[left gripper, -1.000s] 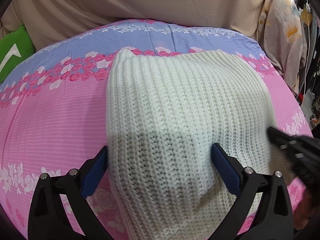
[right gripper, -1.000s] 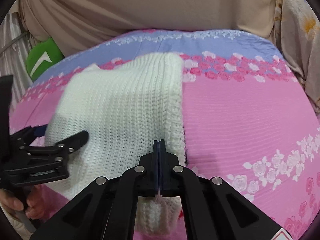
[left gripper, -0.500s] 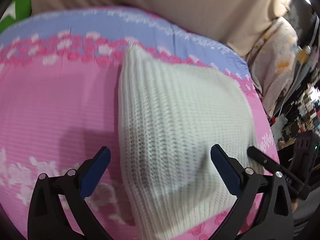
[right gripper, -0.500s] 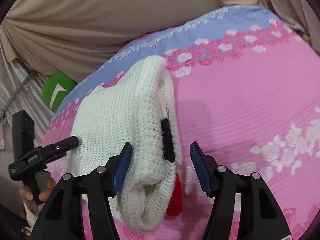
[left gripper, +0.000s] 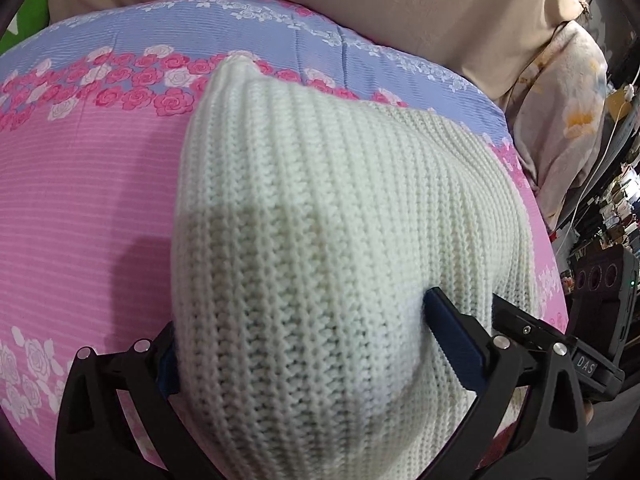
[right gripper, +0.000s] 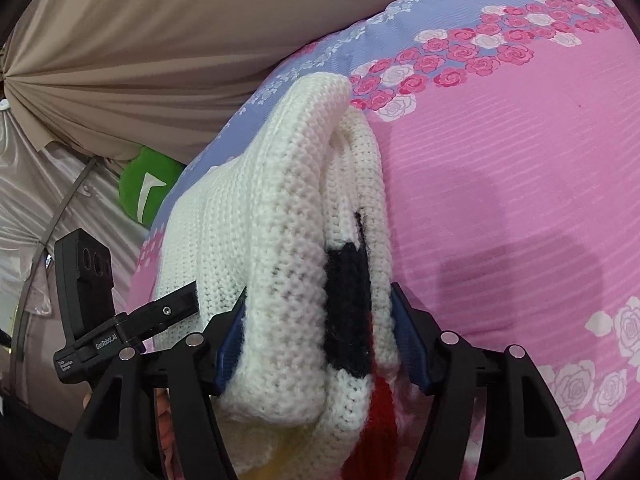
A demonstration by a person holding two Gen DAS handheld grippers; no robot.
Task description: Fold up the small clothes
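Plainly, both grippers spread wide around folded white knit sweater [left gripper: 340, 240], left gripper [right gripper: 132, 320] reading perhaps "GenRobot.AI", right gripper [left gripper: 588, 368] "DAS".

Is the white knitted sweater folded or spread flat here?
Folded: the white knitted sweater shows stacked layers along its edge, black and red pattern tucked between them.
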